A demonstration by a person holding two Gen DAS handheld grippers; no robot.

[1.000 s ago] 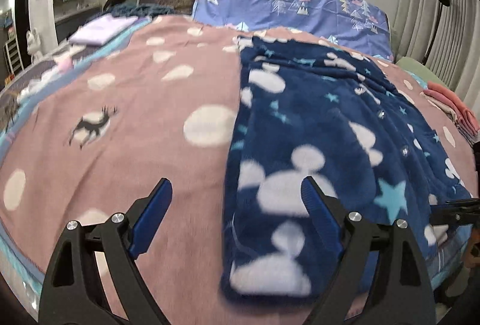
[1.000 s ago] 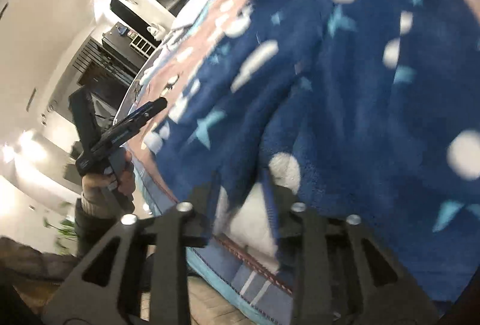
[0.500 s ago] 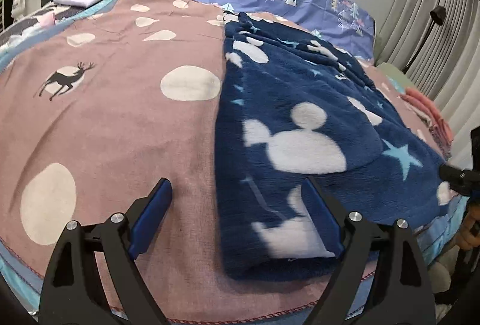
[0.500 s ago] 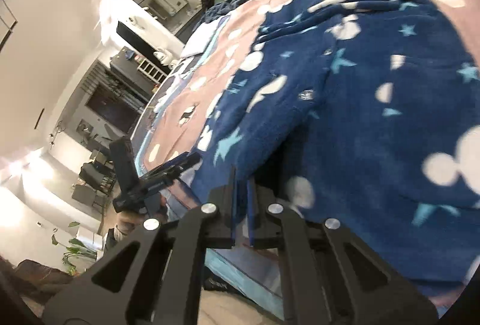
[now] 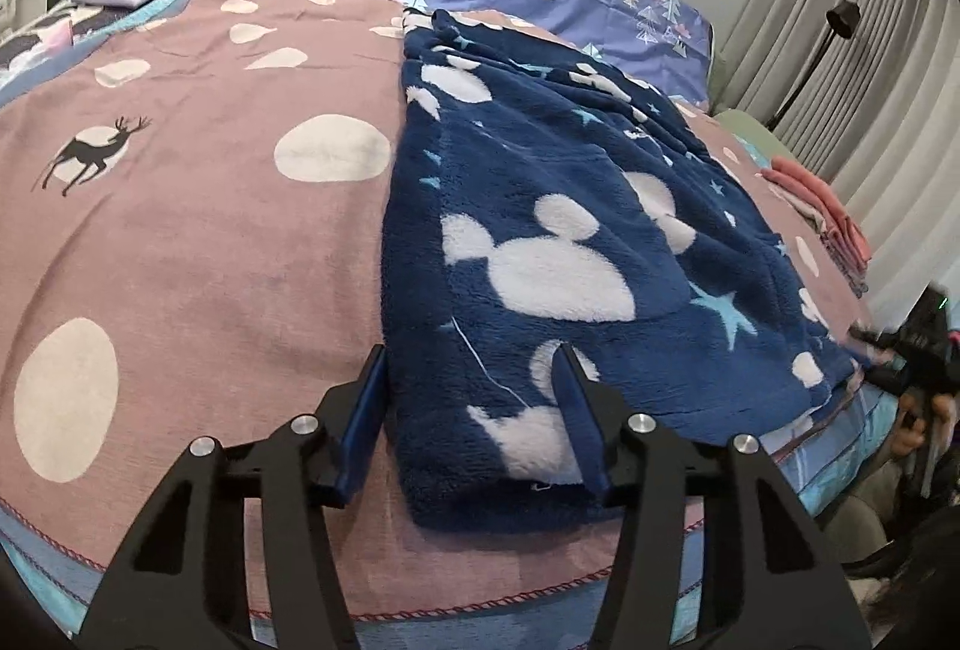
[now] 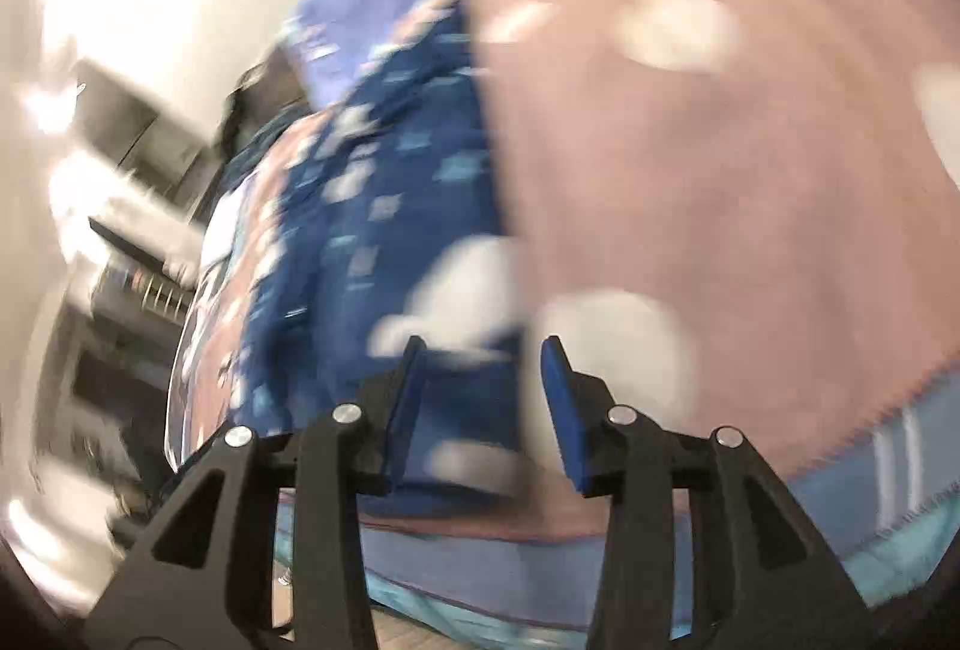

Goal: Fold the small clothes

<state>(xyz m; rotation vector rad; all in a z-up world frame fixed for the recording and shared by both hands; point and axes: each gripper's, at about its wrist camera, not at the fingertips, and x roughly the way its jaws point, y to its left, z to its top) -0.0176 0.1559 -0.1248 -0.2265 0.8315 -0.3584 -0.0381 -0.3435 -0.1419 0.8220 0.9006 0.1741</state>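
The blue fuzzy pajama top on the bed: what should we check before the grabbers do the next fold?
1. Blue pajama top lies on the pink blanket, one side already folded over: ok.
2. Near corner of the top sits between the left gripper fingers, jaws closing: ok.
3. Left pads pressing the cloth firmly: cannot tell.
4. Right gripper is free of the cloth, jaws opening: ok; nothing looks pinched.
5. Right wrist view sharp enough to aim: not ok, it is badly blurred.
6. Pink folded stack stays clear of the top: ok.
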